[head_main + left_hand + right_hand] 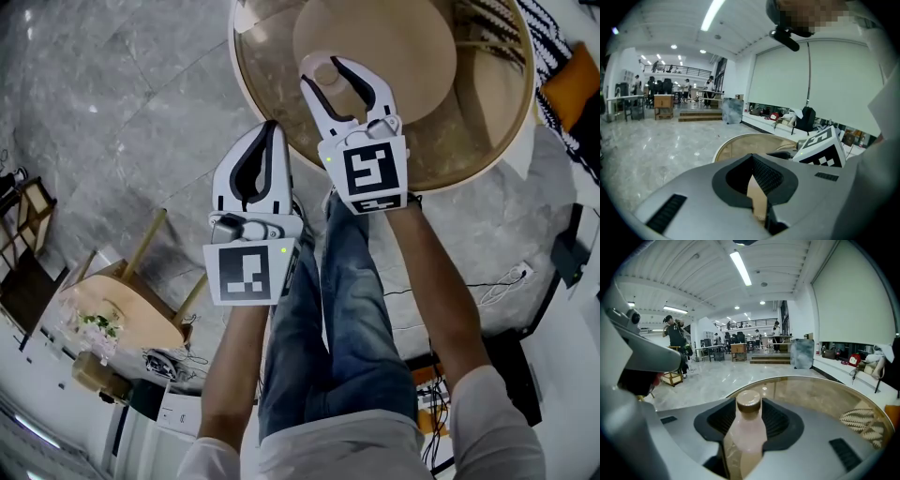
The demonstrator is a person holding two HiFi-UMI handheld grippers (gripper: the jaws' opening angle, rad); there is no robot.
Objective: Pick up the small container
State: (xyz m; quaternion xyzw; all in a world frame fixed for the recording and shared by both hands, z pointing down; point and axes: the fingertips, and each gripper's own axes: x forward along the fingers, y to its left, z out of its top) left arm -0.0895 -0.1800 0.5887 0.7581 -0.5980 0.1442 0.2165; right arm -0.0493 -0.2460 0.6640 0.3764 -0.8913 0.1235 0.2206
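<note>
A small pinkish bottle (330, 67) with a brown cap stands upright on the round glass-topped table (469, 173). My right gripper (326, 75) reaches over the table's near part. It is open, its fingers on either side of the bottle. In the right gripper view the bottle (746, 427) fills the gap between the dark pads, and the table (801, 385) spreads out behind it. My left gripper (270, 127) hangs just off the table's left rim, shut and holding nothing. In the left gripper view the pads (764, 176) nearly touch.
A woven mat (860, 420) lies on the table's right side, with a round wooden disc (375, 47) under the glass. A low wooden stool (122, 300) with flowers stands on the marble floor at left. Cables (497, 286) run at right. The person's jeans (347, 309) are below the grippers.
</note>
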